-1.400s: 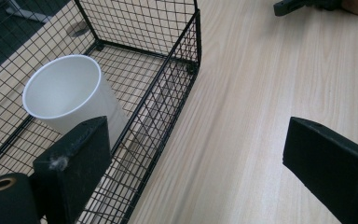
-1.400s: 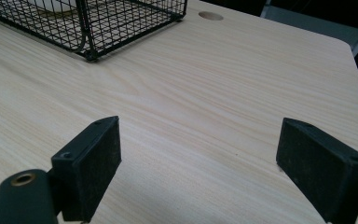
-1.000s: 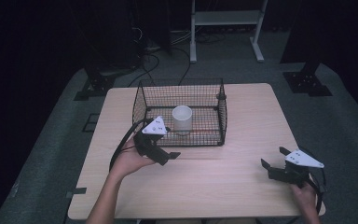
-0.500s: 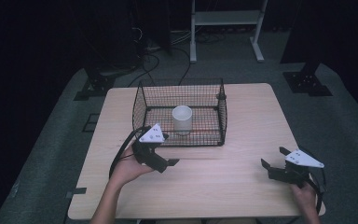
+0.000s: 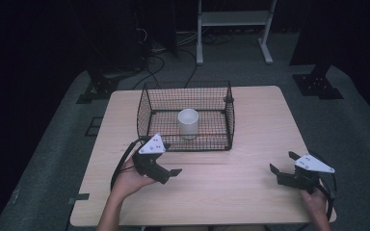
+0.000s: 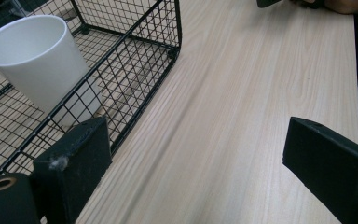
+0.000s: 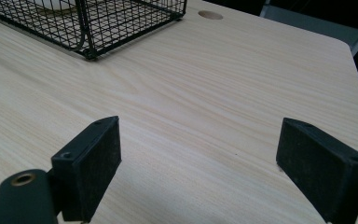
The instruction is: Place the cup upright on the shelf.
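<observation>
A white paper cup (image 5: 188, 122) stands upright inside a black wire basket (image 5: 147, 113) on the wooden table (image 5: 231, 192). My left gripper (image 5: 171, 174) is held just in front of the basket's near left corner, jaws wide open and empty, pointing right. In the left gripper view the open gripper (image 6: 196, 172) hovers over bare wood, with the cup (image 6: 32, 56) behind the basket mesh (image 6: 135, 79) to its left. My right gripper (image 5: 282, 162) rests open and empty near the table's front right, and in its own view that gripper (image 7: 196, 158) faces the basket's corner (image 7: 121, 18).
The table has a round cable hole (image 7: 210, 15) beyond the basket. A white shelf frame (image 5: 233, 29) and black stand bases (image 5: 318, 84) stand on the grey floor behind the table. Cables trail from both grippers.
My left gripper has drawn back from the basket's front wall toward the person and slightly left. The right gripper, cup and basket have stayed put.
</observation>
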